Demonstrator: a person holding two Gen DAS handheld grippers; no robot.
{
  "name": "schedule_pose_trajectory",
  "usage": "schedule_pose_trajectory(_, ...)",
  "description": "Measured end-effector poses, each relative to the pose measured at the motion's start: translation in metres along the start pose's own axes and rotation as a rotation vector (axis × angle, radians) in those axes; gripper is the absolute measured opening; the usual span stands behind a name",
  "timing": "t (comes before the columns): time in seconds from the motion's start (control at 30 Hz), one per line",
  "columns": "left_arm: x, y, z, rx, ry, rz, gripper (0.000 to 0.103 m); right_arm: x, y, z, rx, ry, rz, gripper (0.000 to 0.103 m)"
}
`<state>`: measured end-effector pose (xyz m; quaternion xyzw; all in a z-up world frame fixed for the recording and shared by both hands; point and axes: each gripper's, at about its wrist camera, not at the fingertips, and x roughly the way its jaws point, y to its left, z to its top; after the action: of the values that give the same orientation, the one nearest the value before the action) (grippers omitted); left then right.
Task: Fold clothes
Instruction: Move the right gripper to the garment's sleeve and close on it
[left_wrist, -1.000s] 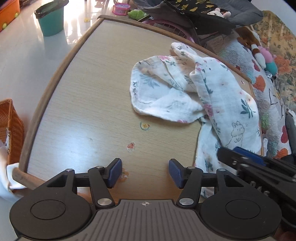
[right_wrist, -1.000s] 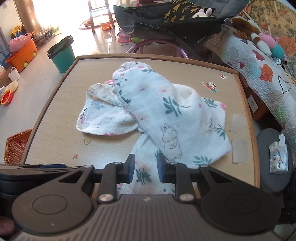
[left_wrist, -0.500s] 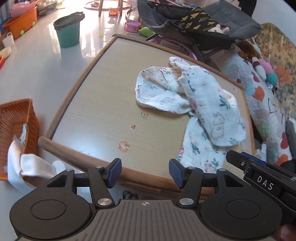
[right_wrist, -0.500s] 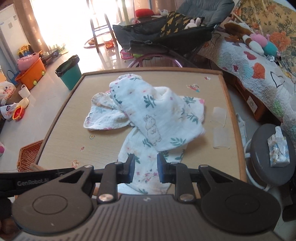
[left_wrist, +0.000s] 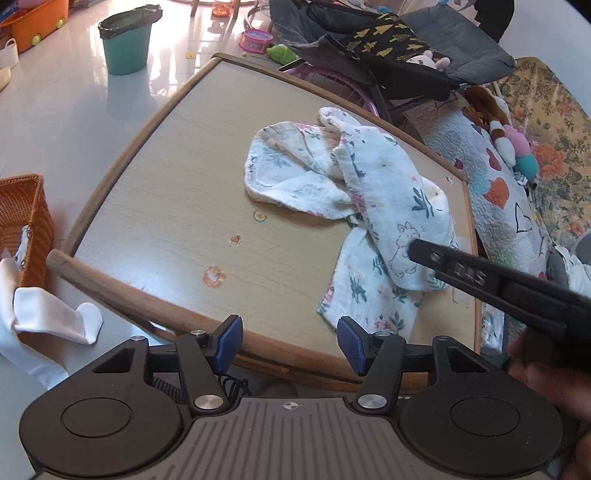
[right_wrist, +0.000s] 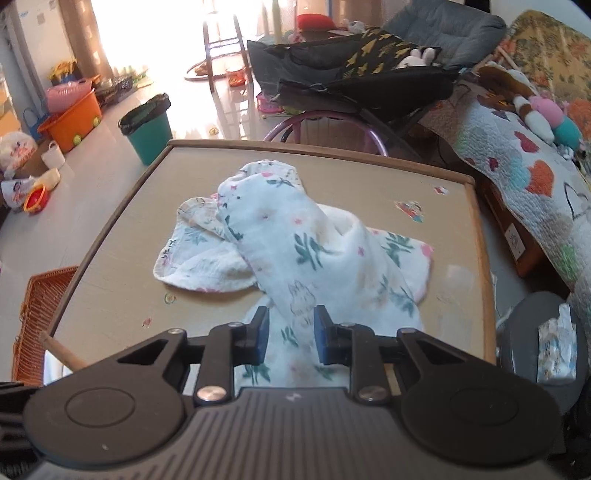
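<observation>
Both jaws stood spread, empty; right gripper (right_wrist: 290, 334) should pinch crumpled floral garment (right_wrist: 295, 251) hem, left gripper (left_wrist: 290, 341) opposite corner.

Sunlight is glaring across the glossy white floor (right_wrist: 236, 107), where a teal bin (right_wrist: 149, 129) and an orange tub (right_wrist: 74, 118) are standing. A quilted bed (right_wrist: 535, 177) is flanking the wooden-rimmed desk (right_wrist: 369, 184); a wicker basket (left_wrist: 18, 218) is sitting beside it.

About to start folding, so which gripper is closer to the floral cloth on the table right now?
Right. The right gripper hangs just above the floral cloth near its bunny print; the left gripper sits back past the table's near edge, open and empty.
</observation>
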<state>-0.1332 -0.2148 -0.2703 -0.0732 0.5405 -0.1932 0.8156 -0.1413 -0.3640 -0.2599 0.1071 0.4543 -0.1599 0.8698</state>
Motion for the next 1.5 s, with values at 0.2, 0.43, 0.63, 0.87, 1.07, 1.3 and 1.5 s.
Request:
schedule_pose_trajectory(0.2,0.017,0.011,0.014,-0.034,0.029,-0.022,0.060,0.039,0.024,0.023,-0.108,0.047,-0.023,0.025)
schedule_pose_trajectory(0.43,0.030,0.023,0.021,-0.035,0.066,-0.027,0.060,0.073,0.033,0.032,-0.158,0.119,-0.082,0.024)
schedule_pose_trajectory(0.63,0.032,0.025,0.023,-0.042,0.066,-0.043,0.060,0.067,0.024,0.039,-0.143,0.113,-0.075,0.005)
schedule_pose_trajectory(0.87,0.030,0.025,0.021,-0.043,0.065,-0.042,0.060,0.033,0.000,0.058,-0.129,0.042,-0.079,0.004)
schedule_pose_trajectory(1.07,0.022,0.024,0.022,-0.039,0.052,-0.035,0.060,0.017,-0.033,0.080,-0.129,0.001,-0.150,0.004)
schedule_pose_trajectory(1.3,0.018,0.022,0.028,-0.012,0.049,-0.014,0.060,0.040,-0.066,0.096,-0.128,0.014,-0.215,0.004)
schedule_pose_trajectory(1.5,0.018,0.026,0.043,-0.007,0.039,0.019,0.060,0.072,-0.075,0.103,-0.136,0.040,-0.222,0.005)
